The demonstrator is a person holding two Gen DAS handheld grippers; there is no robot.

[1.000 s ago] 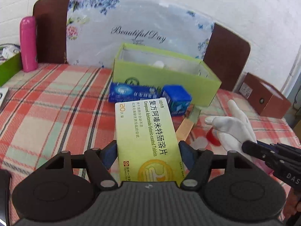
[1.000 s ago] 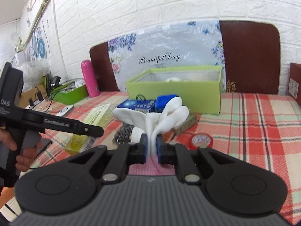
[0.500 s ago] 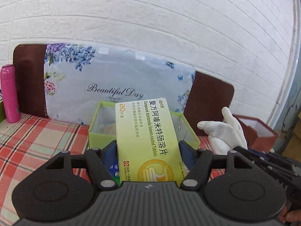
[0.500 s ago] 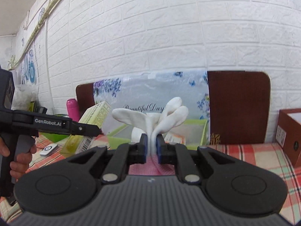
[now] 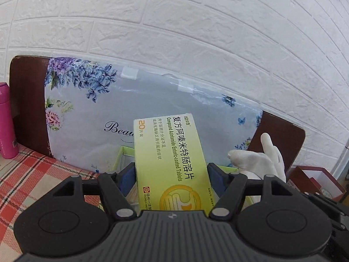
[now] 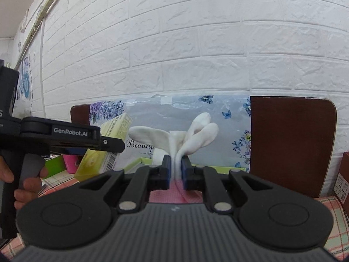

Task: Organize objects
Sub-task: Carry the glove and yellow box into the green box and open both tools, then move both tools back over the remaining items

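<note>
Tablet box (image 5: pixel 172 163) clamped in left gripper (image 5: pixel 172 174); right gripper (image 6: pixel 174 168) pinches white glove (image 6: pixel 174 139), both above green box (image 5: pixel 122 155).

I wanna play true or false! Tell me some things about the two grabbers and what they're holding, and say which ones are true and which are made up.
1. The left gripper is shut on a yellow-green tablet box. True.
2. The right gripper is open and holds nothing. False: it is shut on a white glove, whose fingers stick up above the gripper's tips.
3. A pink bottle stands at the left, on the plaid tablecloth. True.
4. The tablet box lies flat on the tablecloth. False: it is held up in the air, in front of the floral board.
5. The wall behind everything is red brick. False: it is white brick.
</note>
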